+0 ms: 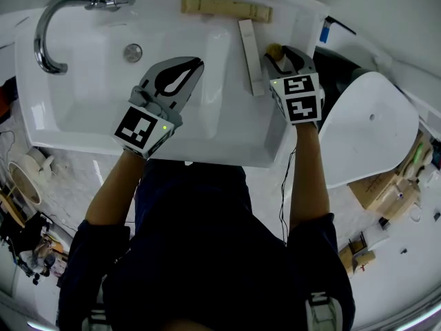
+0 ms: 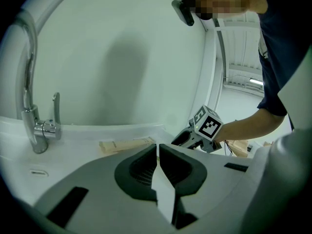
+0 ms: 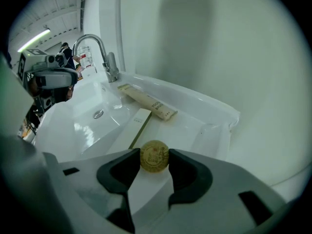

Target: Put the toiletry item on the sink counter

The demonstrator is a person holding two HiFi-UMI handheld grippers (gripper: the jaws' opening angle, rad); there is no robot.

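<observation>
A small round yellow toiletry disc (image 3: 154, 156) sits between the pads of my right gripper (image 3: 155, 156), which is shut on it. In the head view this gripper (image 1: 279, 55) hangs over the right ledge of the white sink counter (image 1: 306, 16), and the disc (image 1: 274, 49) shows at its tips. My left gripper (image 1: 187, 69) hovers over the basin with its jaws shut and nothing between them; the left gripper view shows its pads (image 2: 141, 167) meeting.
A beige packet (image 1: 226, 7) lies along the back ledge and a slim white box (image 1: 249, 56) lies on the right ledge beside the basin. The chrome faucet (image 1: 52, 19) arches at the back left, over the drain (image 1: 133, 52). A white toilet lid (image 1: 372, 126) stands right of the sink.
</observation>
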